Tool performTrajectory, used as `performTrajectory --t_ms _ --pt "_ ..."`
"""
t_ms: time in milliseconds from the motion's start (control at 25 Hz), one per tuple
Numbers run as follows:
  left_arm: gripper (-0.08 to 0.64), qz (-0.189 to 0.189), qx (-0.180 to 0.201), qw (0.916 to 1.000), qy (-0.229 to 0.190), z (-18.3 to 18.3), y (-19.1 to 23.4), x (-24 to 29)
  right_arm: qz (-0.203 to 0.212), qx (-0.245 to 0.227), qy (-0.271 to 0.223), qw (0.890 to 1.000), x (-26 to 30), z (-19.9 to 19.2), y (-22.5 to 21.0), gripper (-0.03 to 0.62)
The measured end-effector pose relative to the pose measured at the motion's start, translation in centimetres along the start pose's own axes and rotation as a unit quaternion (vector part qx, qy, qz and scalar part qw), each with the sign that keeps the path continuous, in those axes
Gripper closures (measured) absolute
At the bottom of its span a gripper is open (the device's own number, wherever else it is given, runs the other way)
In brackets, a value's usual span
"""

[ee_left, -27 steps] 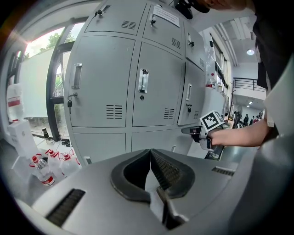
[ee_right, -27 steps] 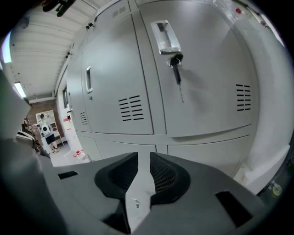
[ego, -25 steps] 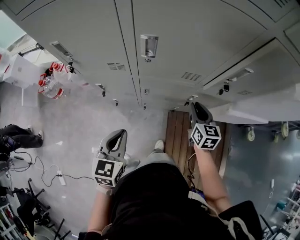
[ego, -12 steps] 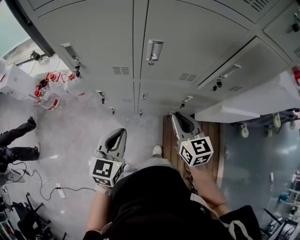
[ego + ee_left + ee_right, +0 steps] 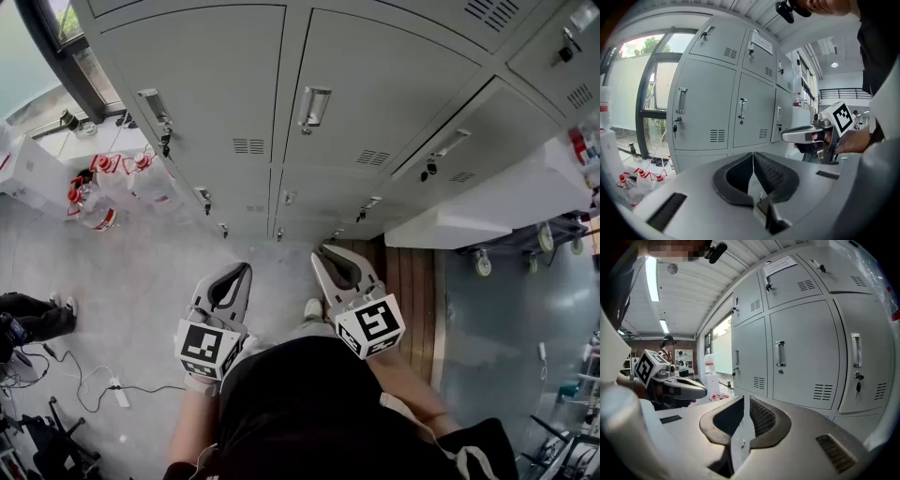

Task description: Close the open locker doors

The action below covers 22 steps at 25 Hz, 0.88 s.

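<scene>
Locker doors (image 5: 394, 84) are pale grey, vented, with metal handles (image 5: 314, 106).

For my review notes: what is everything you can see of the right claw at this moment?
The right claw is a light grey, plastic-looking shell with two curved jaws lined with dark ribbed pads. A cube with black-and-white square markers sits at its rear. The person's right hand holds it from behind, and nothing else touches it. It points toward the grey lockers, clear of them. Its jaws have just been closing and stand almost together, with nothing between them.
</scene>
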<state>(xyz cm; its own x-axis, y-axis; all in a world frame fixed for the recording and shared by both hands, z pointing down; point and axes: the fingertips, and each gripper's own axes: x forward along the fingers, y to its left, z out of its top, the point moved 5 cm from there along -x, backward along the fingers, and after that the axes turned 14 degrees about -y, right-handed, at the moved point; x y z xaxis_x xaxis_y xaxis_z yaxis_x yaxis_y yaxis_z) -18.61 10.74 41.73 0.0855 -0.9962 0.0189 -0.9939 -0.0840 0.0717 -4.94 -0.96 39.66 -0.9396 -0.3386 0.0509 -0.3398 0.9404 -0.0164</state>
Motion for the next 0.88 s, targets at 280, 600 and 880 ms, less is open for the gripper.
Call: performTrajectory --t_ms 280,600,880 --pt "0.538 -0.006 0.008 0.9999 0.002 0.0 -0.2 -1.2 0.023 0.028 0.003 0.999 -0.5 -0.6 2.3 0.528" --pt "0.538 -0.009 0.015 0.9998 -0.003 0.2 -0.8 -1.6 0.028 0.036 0.003 0.999 -0.9 -0.9 2.6 0.528" --pt "0.538 -0.004 0.013 0.9999 0.002 -0.1 -1.1 -1.8 0.025 0.031 0.011 0.999 -1.3 -1.2 2.3 0.528"
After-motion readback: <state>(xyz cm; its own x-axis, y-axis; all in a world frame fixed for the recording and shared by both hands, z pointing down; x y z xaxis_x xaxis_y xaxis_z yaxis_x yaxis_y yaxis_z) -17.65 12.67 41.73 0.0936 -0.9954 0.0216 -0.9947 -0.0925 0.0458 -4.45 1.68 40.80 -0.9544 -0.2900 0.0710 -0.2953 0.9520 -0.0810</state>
